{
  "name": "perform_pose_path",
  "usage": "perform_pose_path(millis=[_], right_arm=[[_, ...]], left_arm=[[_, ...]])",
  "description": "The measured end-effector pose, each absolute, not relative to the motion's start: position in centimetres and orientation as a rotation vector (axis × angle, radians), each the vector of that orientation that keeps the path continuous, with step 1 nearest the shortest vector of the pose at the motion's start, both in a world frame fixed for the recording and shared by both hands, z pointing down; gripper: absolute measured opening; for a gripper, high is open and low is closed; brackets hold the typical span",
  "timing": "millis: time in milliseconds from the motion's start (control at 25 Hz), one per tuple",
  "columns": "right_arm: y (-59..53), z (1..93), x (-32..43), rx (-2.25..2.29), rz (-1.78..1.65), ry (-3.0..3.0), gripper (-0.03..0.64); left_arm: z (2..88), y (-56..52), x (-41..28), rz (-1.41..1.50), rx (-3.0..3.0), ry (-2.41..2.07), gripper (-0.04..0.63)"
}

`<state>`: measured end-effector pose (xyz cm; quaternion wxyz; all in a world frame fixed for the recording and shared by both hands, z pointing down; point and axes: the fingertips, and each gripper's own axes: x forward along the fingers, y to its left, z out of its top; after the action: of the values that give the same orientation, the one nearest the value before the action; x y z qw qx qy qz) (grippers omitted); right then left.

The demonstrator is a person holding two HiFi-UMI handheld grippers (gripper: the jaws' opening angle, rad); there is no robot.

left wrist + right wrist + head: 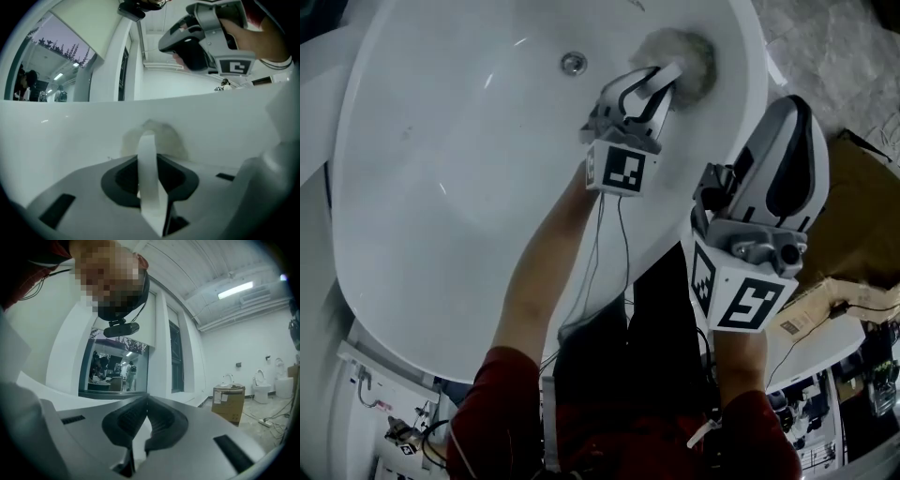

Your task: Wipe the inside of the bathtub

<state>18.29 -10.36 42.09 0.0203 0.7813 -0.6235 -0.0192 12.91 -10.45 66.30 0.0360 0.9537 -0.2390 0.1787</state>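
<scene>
**Left gripper working the pad on the far right wall**

The left gripper (pixel 661 82) is reaching down into the glossy white oval bathtub (pixel 459 159). Its jaws are closed hard on the flat white strip handle (pixel 148 168) of a fluffy grey round wiping pad (pixel 686 58). The pad is pressing against the inner wall at the far right of the bathtub, just right of the small round metal drain (pixel 573 63). The right gripper (pixel 143 413) is hanging idle over the near right rim, aimed upward, with its jaws pressed together on nothing.

To wipe well here, the pad probably wants to be lying flat on the curve, with even pressure and overlapping strokes running from the rim down toward the drain. The strip handle looks thin and may flex, so pushing along its length should work better than levering sideways.

The bathtub is lying open side up. Its long axis is running from near left to far right, with the drain at the far end. The strip handle is pointing far and right, into the wall.
</scene>
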Motion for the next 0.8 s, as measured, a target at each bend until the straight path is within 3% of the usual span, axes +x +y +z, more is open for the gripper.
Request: perform_pose_path(millis=[800], right_arm=[[-11.6,44.1,14.0,2.376,-0.082,-2.032,0.012]], left_arm=[[86.7,-7.0,5.2,1.083,2.724,-0.63,0.095]])
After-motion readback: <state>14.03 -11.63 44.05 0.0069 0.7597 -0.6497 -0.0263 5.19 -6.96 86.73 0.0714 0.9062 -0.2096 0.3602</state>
